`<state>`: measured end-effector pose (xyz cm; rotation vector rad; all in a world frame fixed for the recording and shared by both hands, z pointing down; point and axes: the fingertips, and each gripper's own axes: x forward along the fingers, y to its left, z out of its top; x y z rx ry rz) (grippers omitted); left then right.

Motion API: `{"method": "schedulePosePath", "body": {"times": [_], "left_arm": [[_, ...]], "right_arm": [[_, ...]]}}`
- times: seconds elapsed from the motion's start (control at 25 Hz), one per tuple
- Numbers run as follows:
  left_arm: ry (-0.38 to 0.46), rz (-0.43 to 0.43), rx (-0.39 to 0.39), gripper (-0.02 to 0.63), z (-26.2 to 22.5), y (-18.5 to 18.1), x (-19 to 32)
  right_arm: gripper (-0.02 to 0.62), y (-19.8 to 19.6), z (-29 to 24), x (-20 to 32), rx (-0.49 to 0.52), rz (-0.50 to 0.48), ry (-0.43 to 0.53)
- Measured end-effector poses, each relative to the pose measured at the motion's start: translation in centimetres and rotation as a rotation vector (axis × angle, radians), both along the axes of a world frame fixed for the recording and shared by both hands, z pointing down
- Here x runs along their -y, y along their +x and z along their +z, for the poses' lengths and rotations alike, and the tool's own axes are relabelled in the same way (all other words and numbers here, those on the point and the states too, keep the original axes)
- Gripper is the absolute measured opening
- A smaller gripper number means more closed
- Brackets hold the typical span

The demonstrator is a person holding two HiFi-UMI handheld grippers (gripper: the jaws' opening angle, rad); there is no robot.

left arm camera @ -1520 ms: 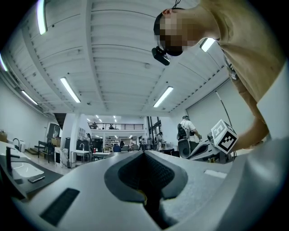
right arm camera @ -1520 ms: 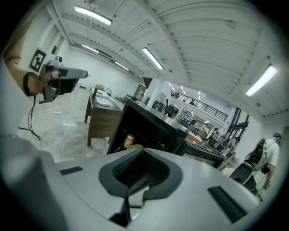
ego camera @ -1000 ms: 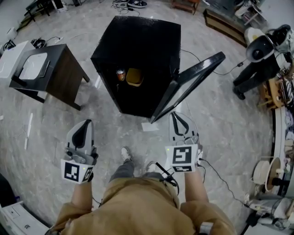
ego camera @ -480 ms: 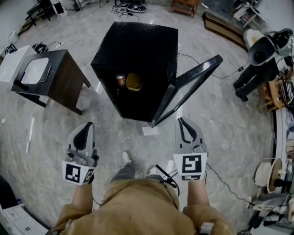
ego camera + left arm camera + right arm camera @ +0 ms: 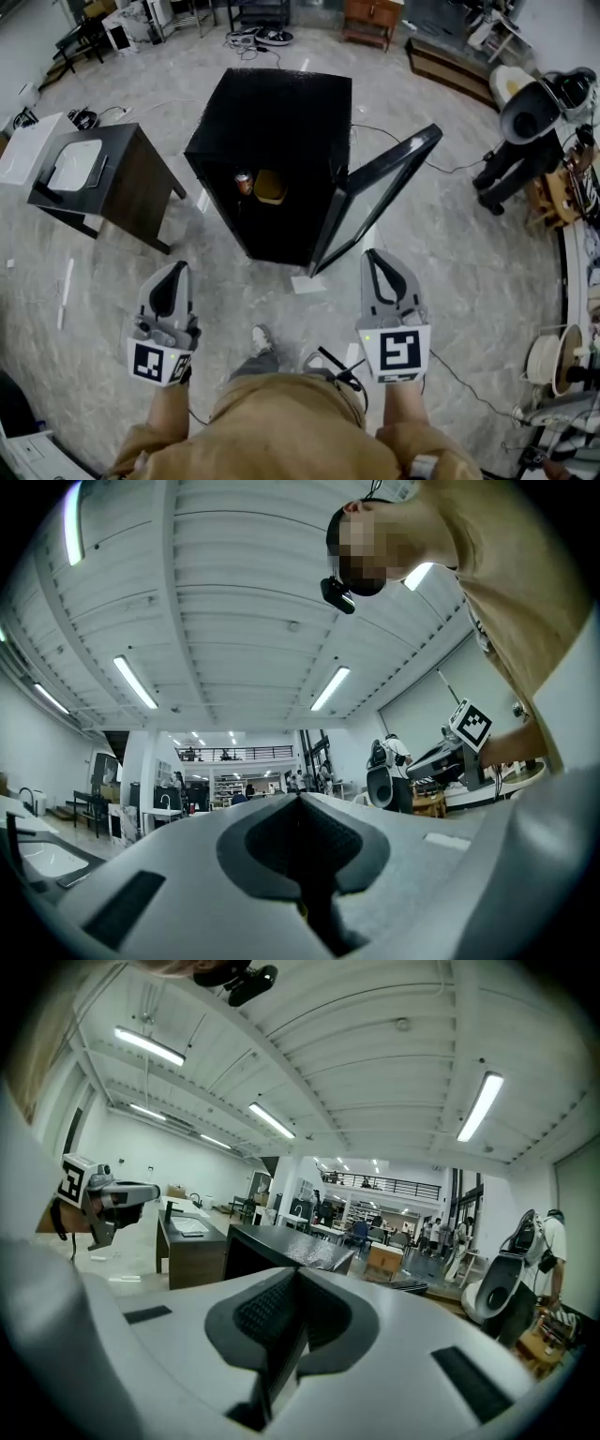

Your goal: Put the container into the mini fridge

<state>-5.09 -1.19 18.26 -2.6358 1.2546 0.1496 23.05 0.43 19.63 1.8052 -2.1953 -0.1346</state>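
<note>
The black mini fridge [image 5: 281, 112] stands on the floor ahead with its door [image 5: 375, 197] swung open to the right. On a shelf inside sits the yellow container [image 5: 270, 186], with a small can [image 5: 244, 182] to its left. My left gripper [image 5: 173, 270] is held in the air short of the fridge on the left, shut and empty [image 5: 302, 803]. My right gripper [image 5: 378, 255] hangs near the door's lower edge, also shut with nothing in it [image 5: 298, 1279]. The right gripper view shows the fridge top [image 5: 291, 1246] beyond the jaws.
A dark side table [image 5: 131, 178] with a white basin stands left of the fridge. A white sheet [image 5: 305, 283] lies on the floor by the door's foot. A black-and-white machine [image 5: 530, 103], cables and shelves crowd the right side. My shoe [image 5: 261, 337] is below.
Both grippers have come up toward the camera, the right one more, and it has rolled a little. The fridge, its door and the container inside have not moved.
</note>
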Motion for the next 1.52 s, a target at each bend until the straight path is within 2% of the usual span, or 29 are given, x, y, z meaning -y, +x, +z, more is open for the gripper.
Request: {"method": "schedulePosePath", "body": {"times": [0.36,0.6,0.92,1.36,1.52], "left_arm": [[0.017,-0.026,-0.004,0.0,-1.6,-1.0,-0.9],[0.016,-0.054,-0.055,0.0,-2.7,-2.1,-1.7],[0.049,-0.08,-0.069,0.0,-4.5,-2.6,-3.0],[0.041,-0.119,-0.081,0.001,-5.0,-3.5,-3.9],[0.049,-0.13,-0.092,0.0,-5.5,-3.7,-4.1]], "right_arm": [[0.005,0.7,-2.7,-1.1,0.023,-0.001,0.056],[0.005,1.2,-4.1,-1.9,0.047,0.003,0.077],[0.005,2.0,-6.1,-2.6,0.051,-0.009,0.115],[0.005,3.2,-8.4,-4.0,0.095,-0.007,0.168],[0.005,4.4,-8.2,-4.7,0.081,-0.002,0.153]]}}
